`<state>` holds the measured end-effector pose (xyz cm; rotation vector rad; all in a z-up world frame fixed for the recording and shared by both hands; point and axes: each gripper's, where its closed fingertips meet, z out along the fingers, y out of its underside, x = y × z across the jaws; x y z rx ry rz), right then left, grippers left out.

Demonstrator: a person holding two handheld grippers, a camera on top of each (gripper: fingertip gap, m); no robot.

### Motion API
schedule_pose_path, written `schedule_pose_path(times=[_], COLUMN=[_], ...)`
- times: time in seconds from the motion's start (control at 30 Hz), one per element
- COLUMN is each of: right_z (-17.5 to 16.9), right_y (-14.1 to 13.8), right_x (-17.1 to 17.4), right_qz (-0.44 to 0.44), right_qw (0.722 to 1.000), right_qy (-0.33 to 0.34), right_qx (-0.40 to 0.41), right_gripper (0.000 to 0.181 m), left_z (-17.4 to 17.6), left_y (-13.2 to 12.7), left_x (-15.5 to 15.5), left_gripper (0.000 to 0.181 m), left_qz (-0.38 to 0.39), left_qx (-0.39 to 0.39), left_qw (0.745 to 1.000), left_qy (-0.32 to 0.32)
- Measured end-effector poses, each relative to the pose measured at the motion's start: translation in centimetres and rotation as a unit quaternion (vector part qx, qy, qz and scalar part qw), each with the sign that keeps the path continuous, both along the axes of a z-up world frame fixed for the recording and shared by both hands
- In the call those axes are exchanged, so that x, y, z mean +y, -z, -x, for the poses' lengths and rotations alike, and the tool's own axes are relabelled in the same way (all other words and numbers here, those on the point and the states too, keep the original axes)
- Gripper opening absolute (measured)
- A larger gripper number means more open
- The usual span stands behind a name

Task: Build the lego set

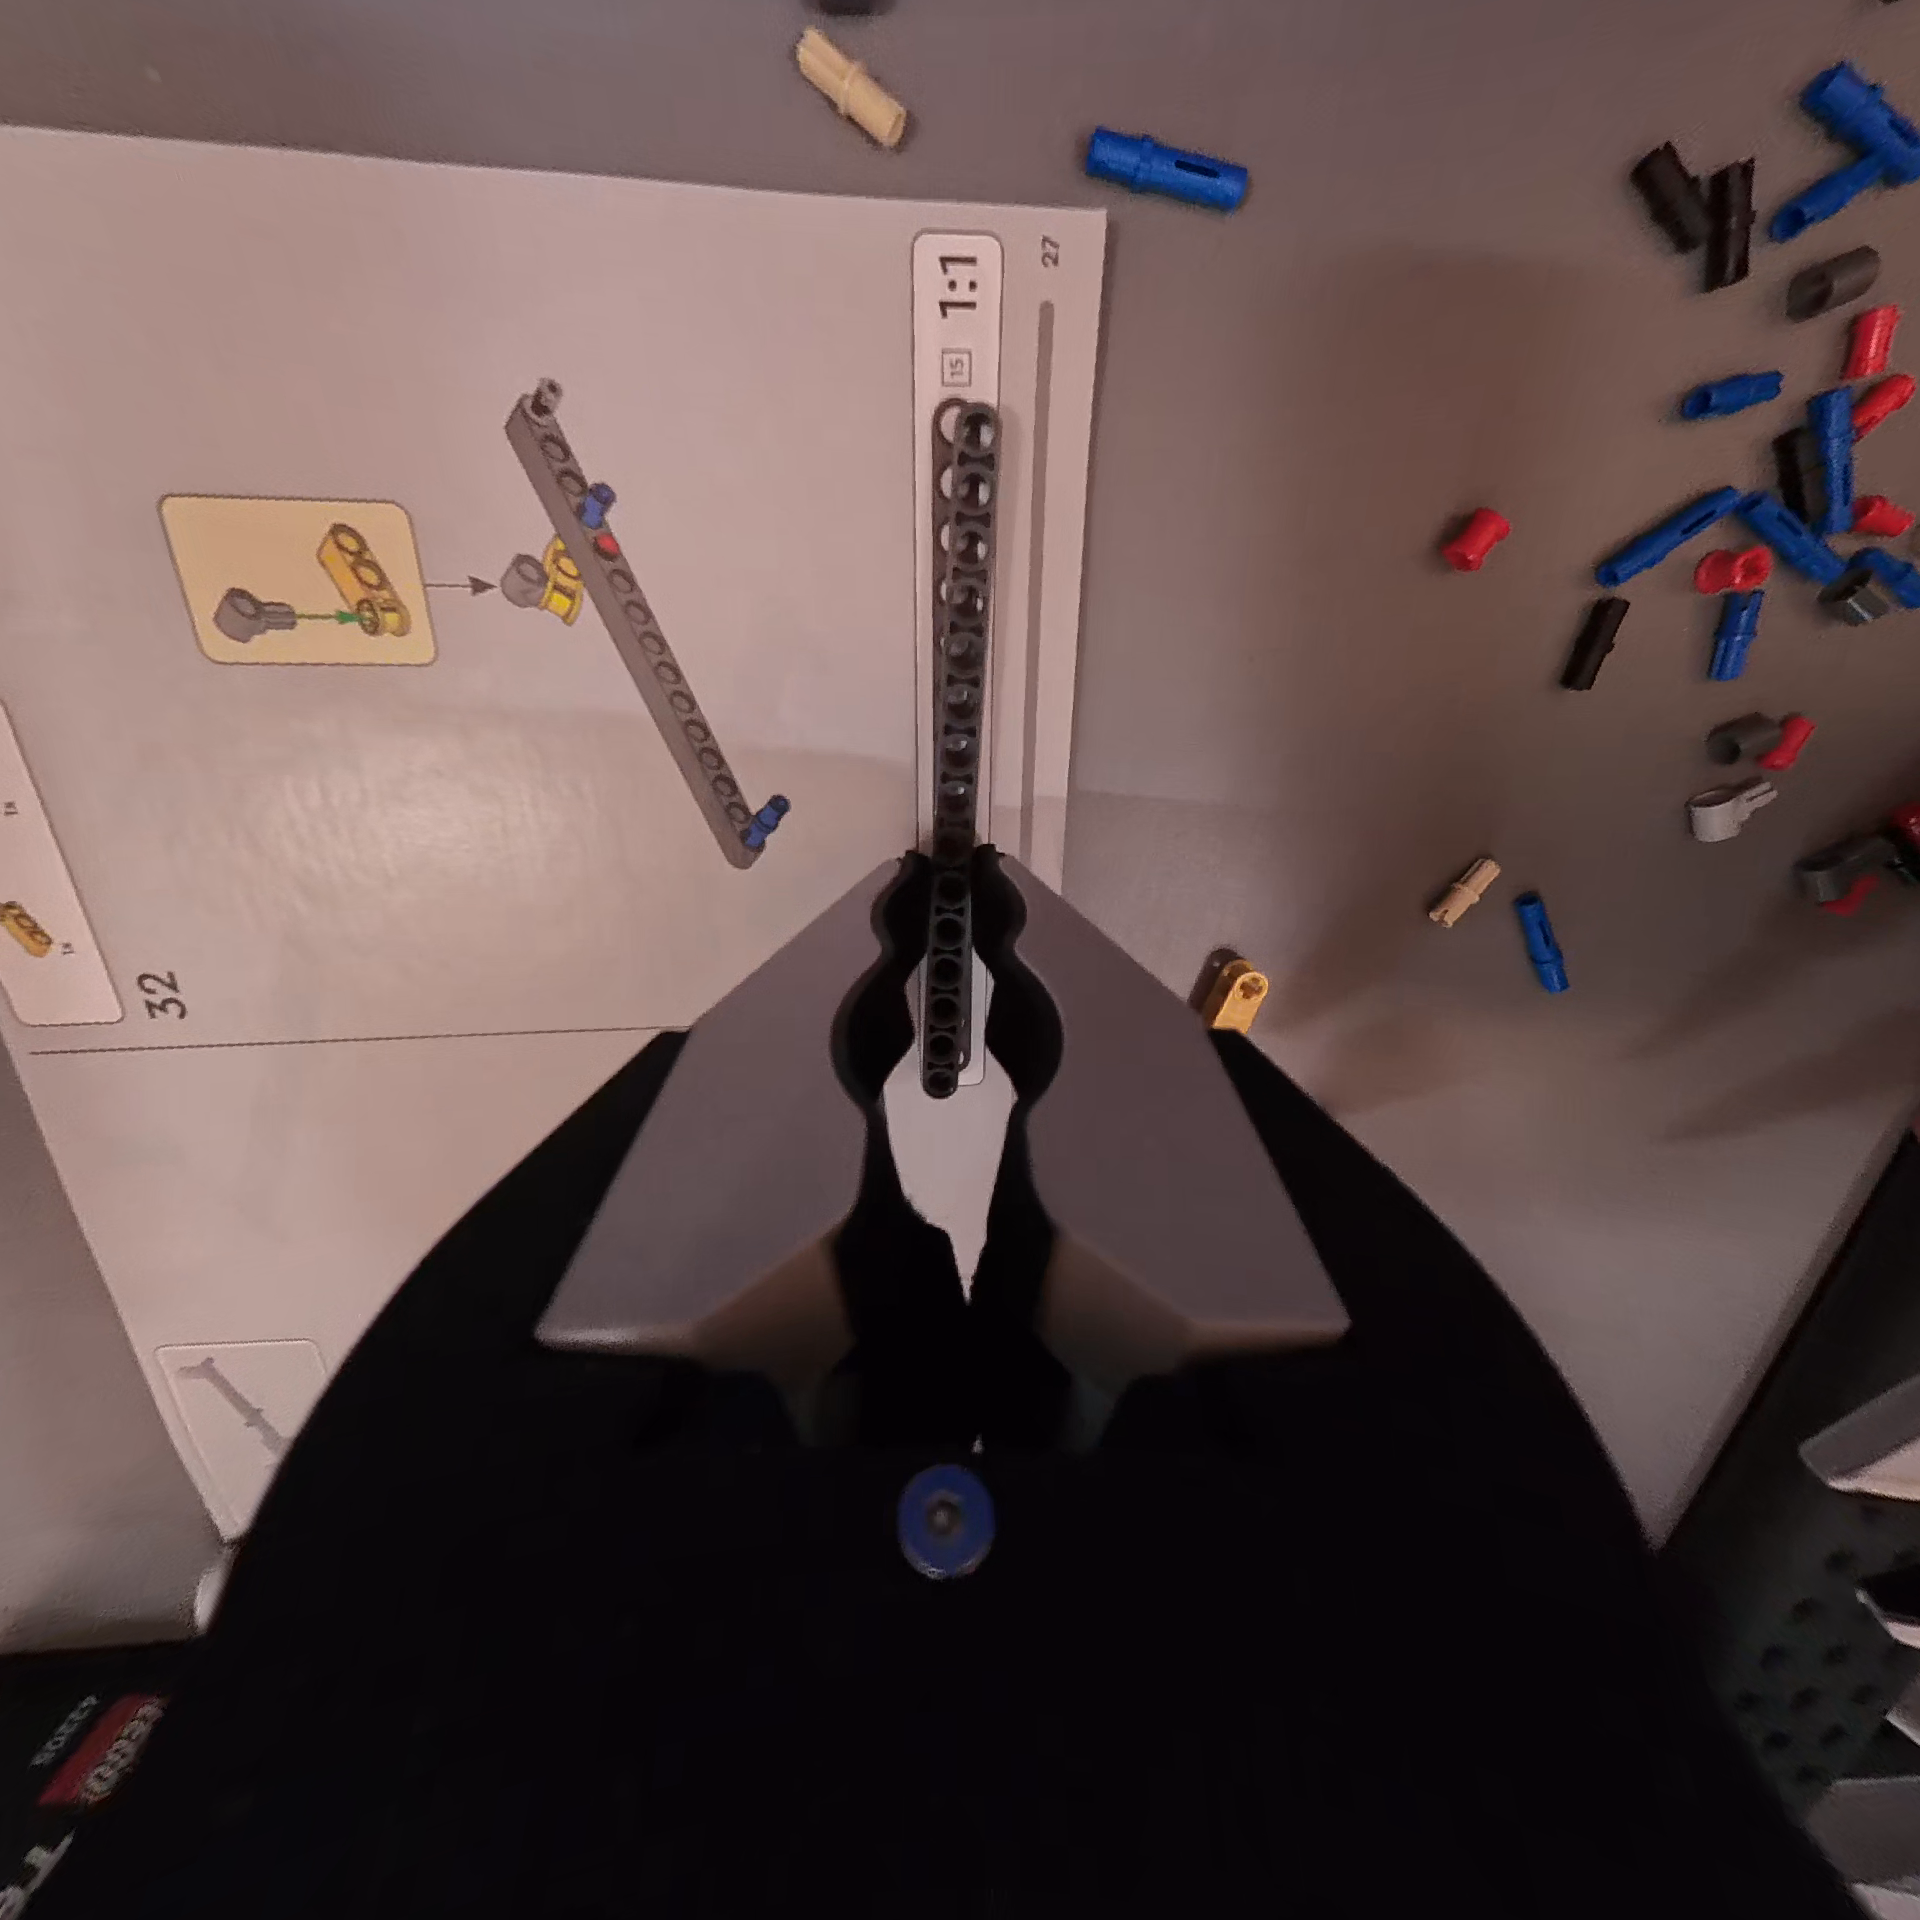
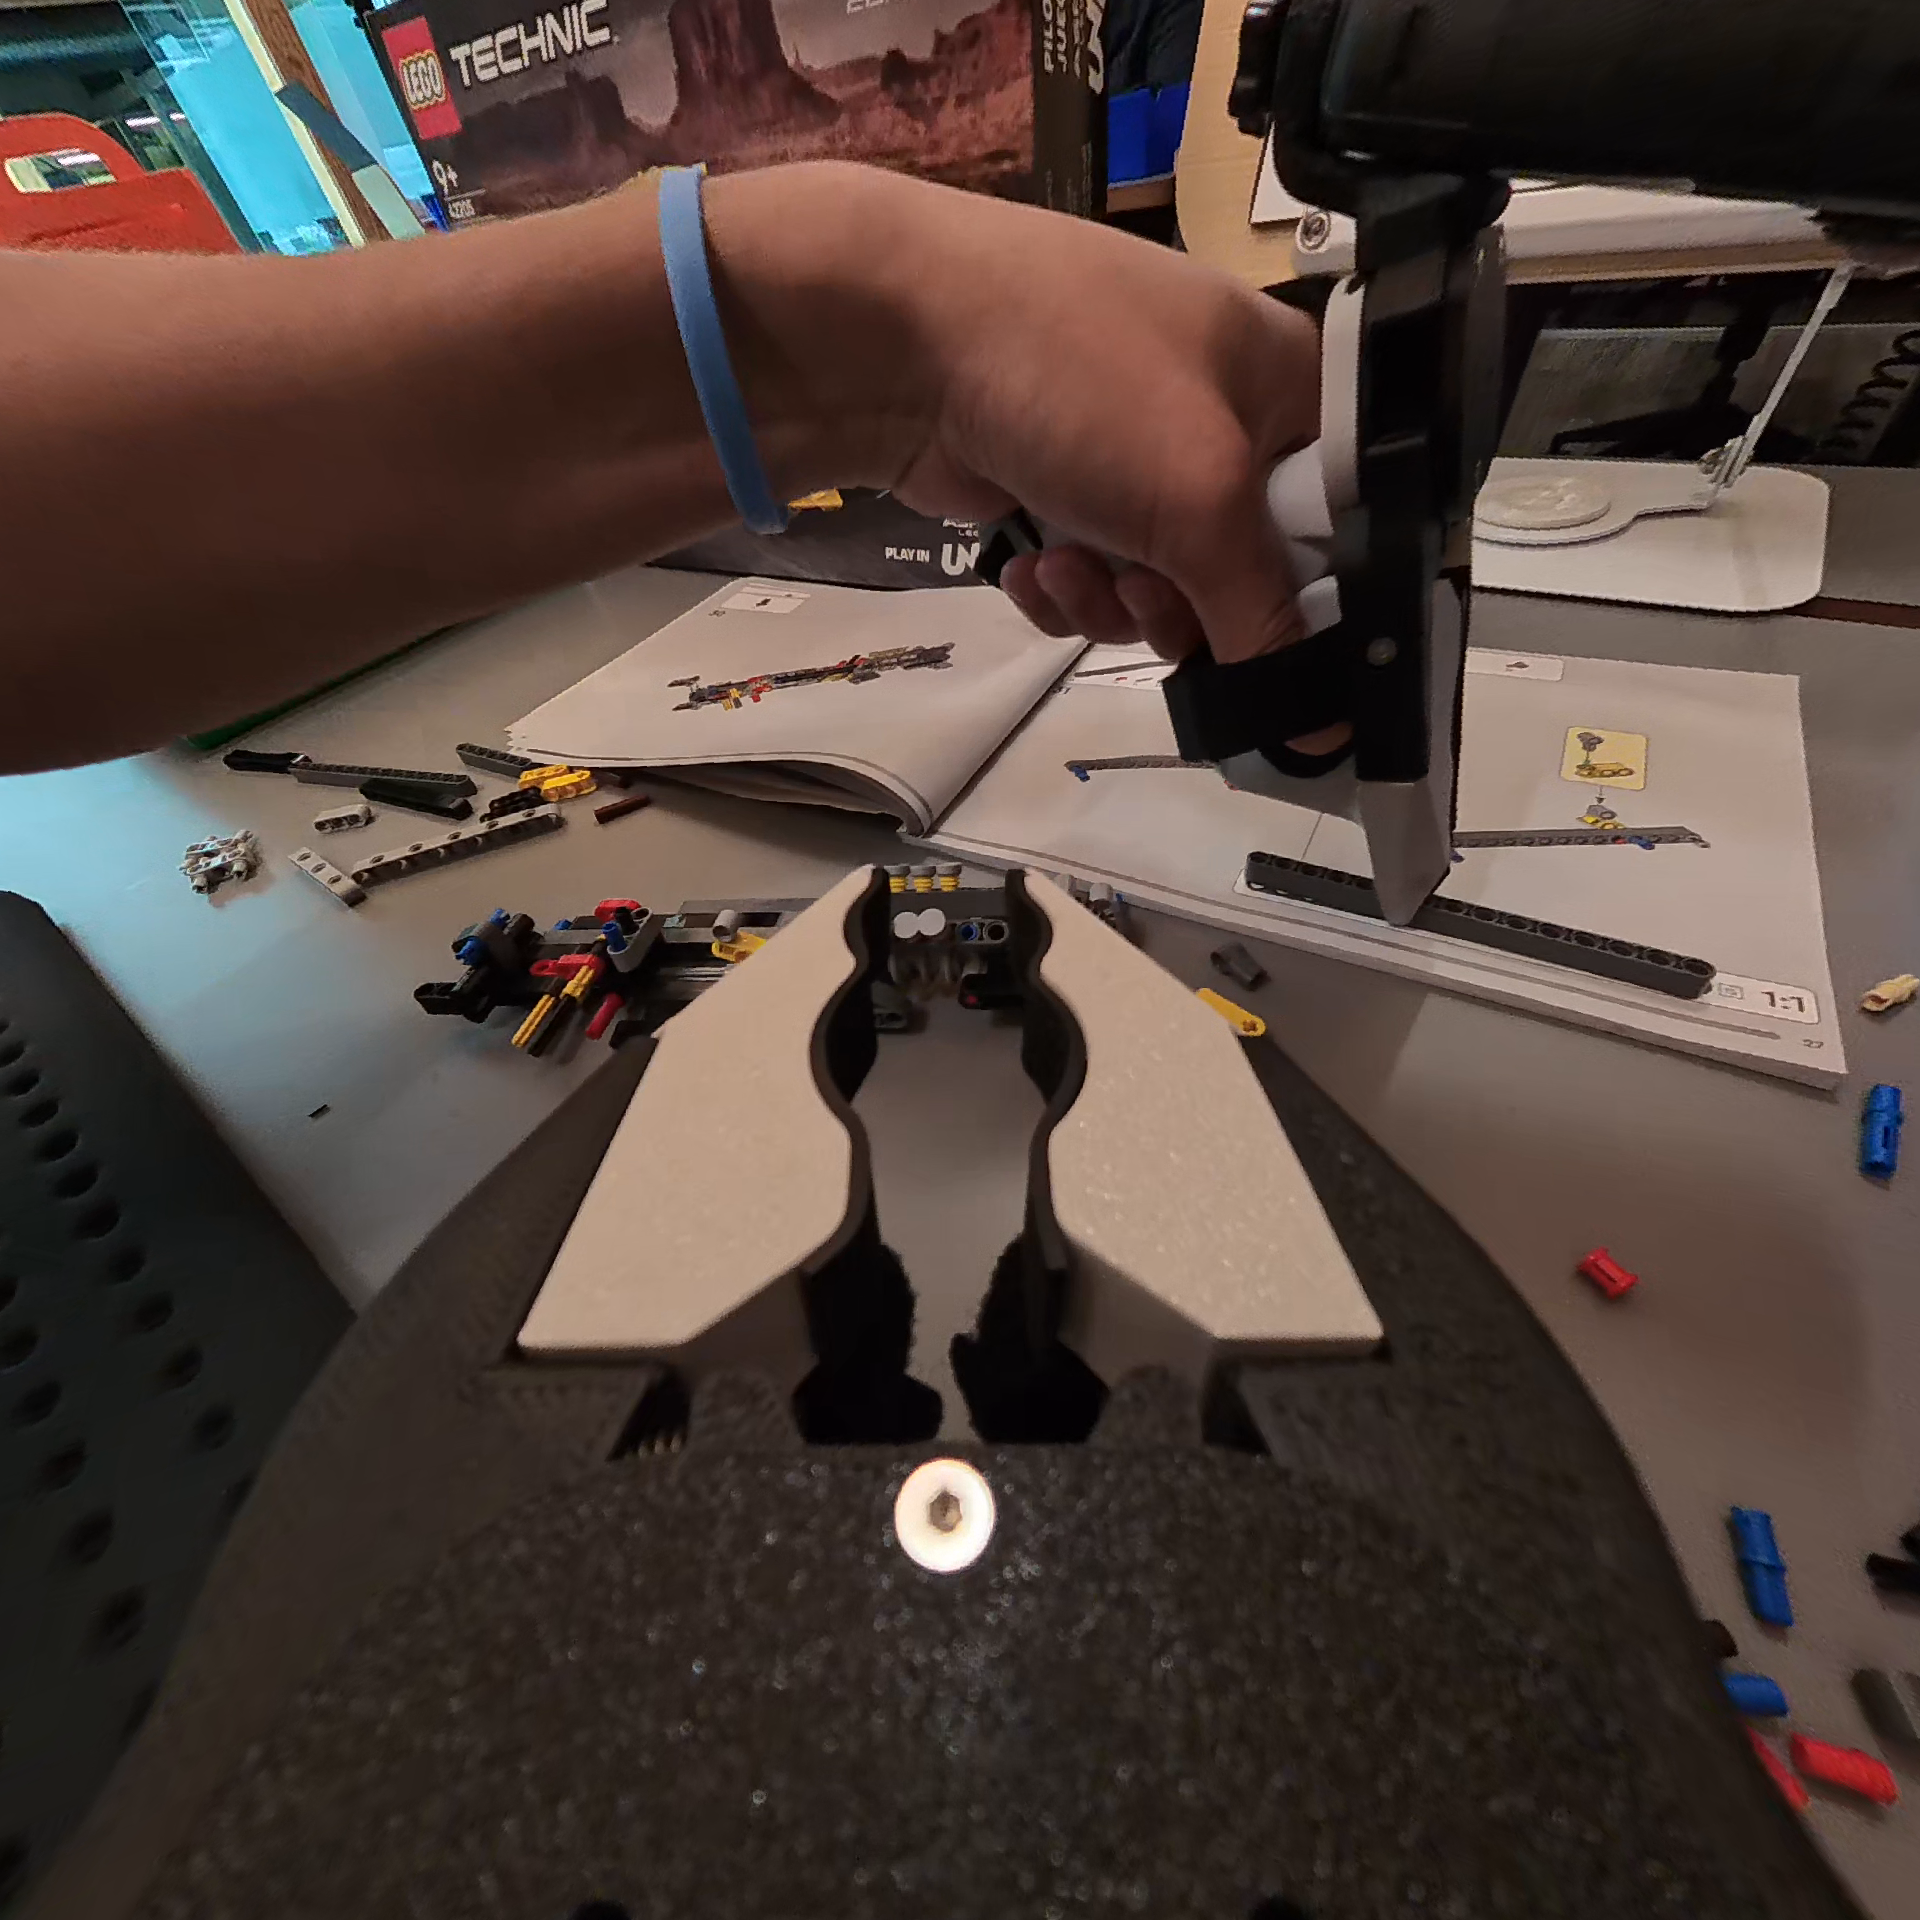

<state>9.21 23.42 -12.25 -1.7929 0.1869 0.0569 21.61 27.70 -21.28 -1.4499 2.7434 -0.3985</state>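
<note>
Clearly early: left gripper [image 1: 951, 868] fingers pinch the long grey beam [image 1: 961, 644] on the instruction booklet [image 1: 623, 312]; right gripper [image 2: 945, 883] fingers stand apart, empty, near a partial assembly [image 2: 582, 961]; loose pins [image 1: 1766, 520] remain unused.

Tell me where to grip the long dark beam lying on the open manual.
Grip the long dark beam across its narrow width, coming straight down from above. It lies flat on the manual, so only its long side edges are free. The left gripper already straddles it there.

A grey table [image 2: 395, 1049] under warm light, a perforated black chair [image 2: 94, 1299] beside it.
</note>
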Motion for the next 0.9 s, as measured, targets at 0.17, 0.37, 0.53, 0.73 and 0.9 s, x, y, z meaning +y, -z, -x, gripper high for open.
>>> schedule_pose_path(times=[0.17, 0.37, 0.53, 0.73, 0.9], right_z=[0.06, 0.08, 0.13, 0.19, 0.21], right_y=[0.06, 0.05, 0.06, 0.04, 0.1], right_x=[0.04, 0.02, 0.0, -0.02, -0.02], right_qz=[0.002, 0.001, 0.001, 0.001, 0.002], right_qw=[1.0, 1.0, 1.0, 1.0, 1.0], right_qy=[-0.001, -0.001, -0.001, -0.002, -0.002], right_qx=[-0.001, 0.0, 0.001, 0.0, 0.001], right_gripper=[0.021, 0.021, 0.021, 0.021, 0.021], left_z=[-0.23, -0.17, -0.06, -0.01, 0.02], left_y=[0.01, 0.03, 0.04, 0.05, 0.07], left_x=[-0.1, -0.16, -0.22, -0.23, -0.23], left_gripper=[0.006, 0.006, 0.006, 0.006, 0.006], left_qz=[0.0, -0.001, 0.002, 0.002, -0.004], left_qx=[-0.001, 0.007, 0.008, 0.008, 0.009], left_qw=[1.0, 0.999, 0.999, 1.0, 1.0], left_qy=[-0.017, -0.032, -0.039, -0.025, -0.009])
